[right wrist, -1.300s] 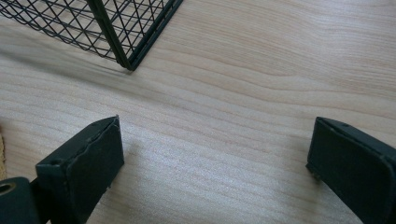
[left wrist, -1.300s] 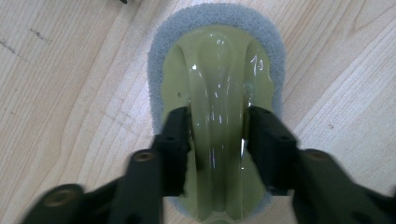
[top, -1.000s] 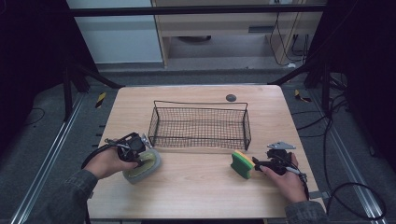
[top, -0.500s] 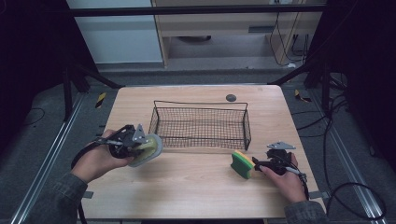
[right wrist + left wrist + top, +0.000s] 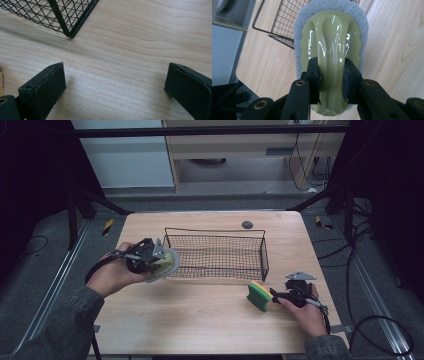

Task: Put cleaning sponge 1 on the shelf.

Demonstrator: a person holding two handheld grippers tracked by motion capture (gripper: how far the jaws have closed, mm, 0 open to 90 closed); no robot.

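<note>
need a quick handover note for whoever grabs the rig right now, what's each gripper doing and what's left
Left gripper: shut on the ridge handle of the green scrubber with the grey pad, held off the table by the left end of the wire basket.
Right gripper: open, nothing between the jaws, resting on the table beside the green-and-yellow sponge.
Done: scrubber picked up.
Left: probably drop the scrubber into the basket, then grasp the sponge, which lies outside near the basket's right front corner, and likely put it in too.
</note>
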